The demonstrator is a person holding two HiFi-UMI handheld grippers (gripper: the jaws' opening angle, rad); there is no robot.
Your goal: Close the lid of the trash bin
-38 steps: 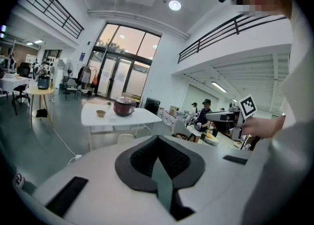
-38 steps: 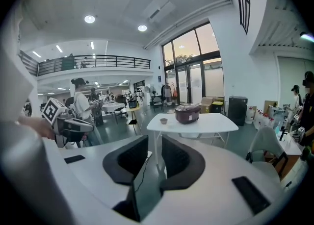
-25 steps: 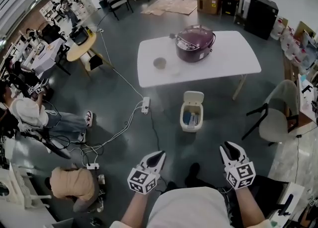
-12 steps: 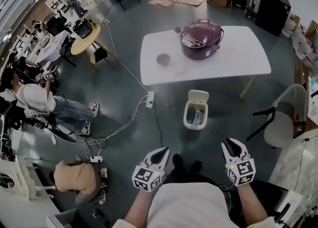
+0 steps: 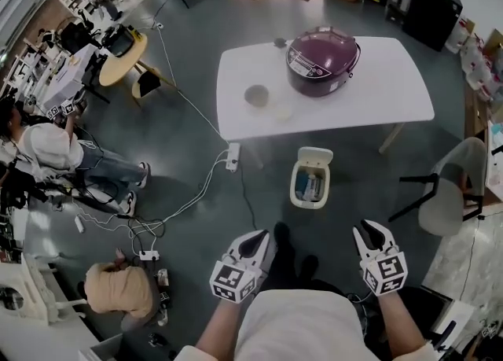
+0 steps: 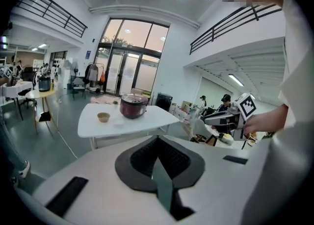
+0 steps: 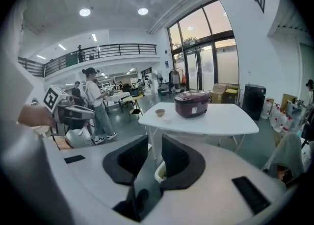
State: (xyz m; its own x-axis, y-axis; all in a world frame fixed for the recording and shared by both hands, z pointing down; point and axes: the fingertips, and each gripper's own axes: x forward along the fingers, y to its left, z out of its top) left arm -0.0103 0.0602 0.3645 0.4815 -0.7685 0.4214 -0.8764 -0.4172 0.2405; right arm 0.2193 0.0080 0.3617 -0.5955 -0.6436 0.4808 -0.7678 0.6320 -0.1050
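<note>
Grippers both empty. Left gripper (image 6: 157, 138) is clenched, its tips meeting with nothing between them. Right gripper (image 7: 155, 140) is released, jaws parted with a clear gap and gripping nothing; a bit of the trash bin (image 5: 294, 188) rim shows through that gap, farther off. In the head view both grippers are held low in front of the person's torso, side by side and well apart, pointing forward toward the bin and not touching it.

The trash bin is small and white. It sits on the grey floor (image 5: 189, 139) ahead of the grippers, just in front of the white table (image 5: 377, 92), near its front edge. Its lid (image 5: 316, 155) is tipped up on the table side, so the bin is open, with some blue and white contents visible inside.

On the table are a purple cooker (image 5: 322, 51) and a small bowl (image 5: 256, 97). A power strip (image 5: 233, 156) with cables lies on the floor left of the bin. A chair (image 5: 452, 186) stands to the right. A seated person (image 5: 47, 147) is at far left.
</note>
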